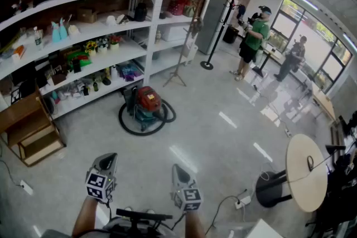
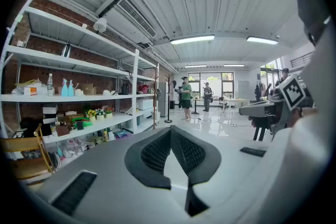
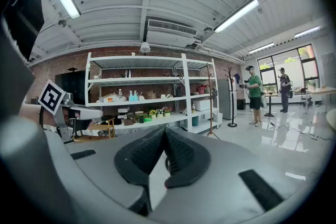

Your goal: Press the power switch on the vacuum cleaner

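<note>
The vacuum cleaner (image 1: 146, 106) is a red-topped, teal-bodied canister on the floor in front of the white shelves, with its black hose (image 1: 131, 125) coiled around it. Its power switch is too small to make out. Both grippers are held low near the person, well short of the vacuum. My left gripper (image 1: 106, 163) and right gripper (image 1: 179, 173) point forward, both shut and empty. In the left gripper view the dark pads of the left gripper (image 2: 171, 131) meet at the tips. In the right gripper view the right gripper (image 3: 164, 131) shows the same. Neither gripper view shows the vacuum.
White shelving (image 1: 83, 36) full of small items lines the left wall. Wooden steps (image 1: 30, 131) stand at the left. A wooden tripod (image 1: 187, 30) and coat stand (image 1: 217, 30) are beyond the vacuum. A round table (image 1: 305, 170) and a power strip (image 1: 242, 200) sit at the right. Two people (image 1: 254, 42) stand far off.
</note>
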`<move>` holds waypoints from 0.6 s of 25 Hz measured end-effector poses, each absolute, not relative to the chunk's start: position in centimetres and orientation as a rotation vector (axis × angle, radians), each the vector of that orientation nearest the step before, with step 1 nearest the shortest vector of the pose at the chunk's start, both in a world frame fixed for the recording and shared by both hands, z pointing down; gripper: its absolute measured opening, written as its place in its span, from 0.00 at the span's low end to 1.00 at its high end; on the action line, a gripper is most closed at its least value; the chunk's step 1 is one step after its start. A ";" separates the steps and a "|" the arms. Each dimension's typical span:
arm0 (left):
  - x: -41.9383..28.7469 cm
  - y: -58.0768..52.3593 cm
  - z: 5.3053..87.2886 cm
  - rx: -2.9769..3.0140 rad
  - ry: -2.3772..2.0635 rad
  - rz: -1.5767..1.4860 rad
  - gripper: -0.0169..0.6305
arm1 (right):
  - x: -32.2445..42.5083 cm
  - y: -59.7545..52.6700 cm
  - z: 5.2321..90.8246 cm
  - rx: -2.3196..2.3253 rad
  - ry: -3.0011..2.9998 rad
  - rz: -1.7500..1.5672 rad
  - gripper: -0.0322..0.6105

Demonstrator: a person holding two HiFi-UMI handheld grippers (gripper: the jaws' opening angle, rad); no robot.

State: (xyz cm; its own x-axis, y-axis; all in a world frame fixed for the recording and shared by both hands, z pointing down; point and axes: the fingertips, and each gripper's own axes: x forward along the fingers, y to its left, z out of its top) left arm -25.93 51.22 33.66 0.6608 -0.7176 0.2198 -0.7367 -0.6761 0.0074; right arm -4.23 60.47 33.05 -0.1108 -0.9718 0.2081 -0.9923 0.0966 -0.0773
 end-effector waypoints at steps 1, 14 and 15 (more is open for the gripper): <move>-25.9 51.2 34.0 2.773 -1.216 0.313 0.04 | -4.0 60.5 33.3 2.022 -2.240 0.299 0.07; -24.9 51.5 34.2 2.778 -1.204 0.332 0.04 | -2.8 60.8 33.1 2.047 -2.251 0.309 0.07; -24.5 51.6 34.1 2.781 -1.198 0.329 0.04 | -2.7 61.0 33.1 2.048 -2.250 0.310 0.07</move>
